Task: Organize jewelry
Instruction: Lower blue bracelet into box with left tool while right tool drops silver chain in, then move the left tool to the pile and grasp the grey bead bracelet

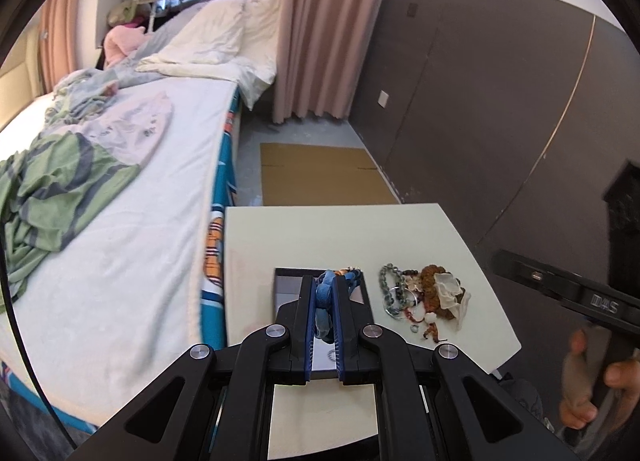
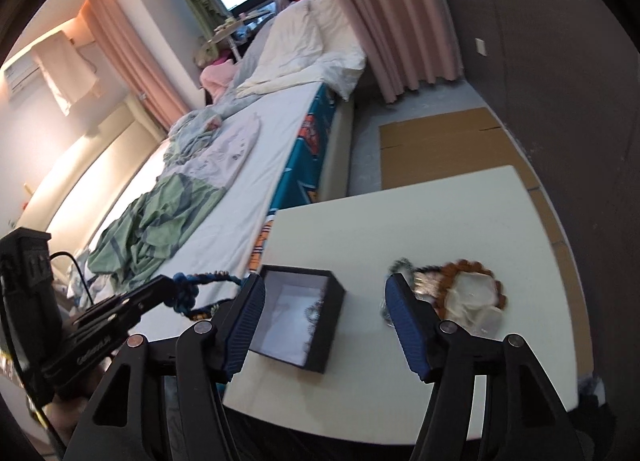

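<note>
Left gripper [image 1: 324, 311] clenched on a blue knotted cord bracelet with beads [image 1: 323, 295], fingers [image 1: 306, 325] pressing both sides of the knot. Held in the lower centre of the left wrist view, right above the black square cardboard box with pale lining [image 1: 280, 285], probably so that a release drops it inside. In the right wrist view, same bracelet [image 2: 188, 291] hanging at lower left, beside the box [image 2: 320, 341] rather than over it; exact position hard to judge.

Right gripper [image 2: 324, 321] released, fingers [image 2: 404, 325] standing wide apart with nothing between them, pointing between box and heap, likely ready for the next piece.

Remaining jewelry: a mixed heap of brown wooden beads, grey-green stone beads and a translucent white piece [image 1: 424, 297], lying on the cream surface [image 1: 332, 233] just right of the box, kept close for short reaches.

Readable writing: "DAS" on the black body of the right tool, right edge of the left view. Lettering on the left tool too blurred to read.
</note>
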`<move>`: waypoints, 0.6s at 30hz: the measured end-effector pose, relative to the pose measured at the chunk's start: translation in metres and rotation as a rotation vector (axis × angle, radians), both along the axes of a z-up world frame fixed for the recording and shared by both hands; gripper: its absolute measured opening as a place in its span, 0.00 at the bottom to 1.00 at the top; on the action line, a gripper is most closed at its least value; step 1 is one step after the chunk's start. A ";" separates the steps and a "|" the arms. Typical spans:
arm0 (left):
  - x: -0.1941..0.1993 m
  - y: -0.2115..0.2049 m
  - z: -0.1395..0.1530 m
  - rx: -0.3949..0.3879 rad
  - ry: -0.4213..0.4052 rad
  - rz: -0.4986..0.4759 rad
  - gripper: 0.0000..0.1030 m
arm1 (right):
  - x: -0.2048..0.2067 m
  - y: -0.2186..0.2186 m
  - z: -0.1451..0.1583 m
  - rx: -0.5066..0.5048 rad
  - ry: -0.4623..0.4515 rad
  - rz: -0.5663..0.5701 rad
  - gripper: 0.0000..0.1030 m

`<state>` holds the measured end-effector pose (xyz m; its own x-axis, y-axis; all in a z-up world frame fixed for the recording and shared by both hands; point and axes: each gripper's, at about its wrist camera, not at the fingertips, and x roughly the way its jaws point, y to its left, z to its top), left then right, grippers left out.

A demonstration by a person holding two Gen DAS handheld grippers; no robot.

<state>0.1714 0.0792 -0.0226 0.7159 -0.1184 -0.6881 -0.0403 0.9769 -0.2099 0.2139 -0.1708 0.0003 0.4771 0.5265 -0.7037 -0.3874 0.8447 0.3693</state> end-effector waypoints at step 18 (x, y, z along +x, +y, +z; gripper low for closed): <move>0.041 -0.031 -0.019 -0.112 0.046 -0.019 0.72 | -0.018 -0.121 -0.021 -0.023 0.057 -0.225 0.62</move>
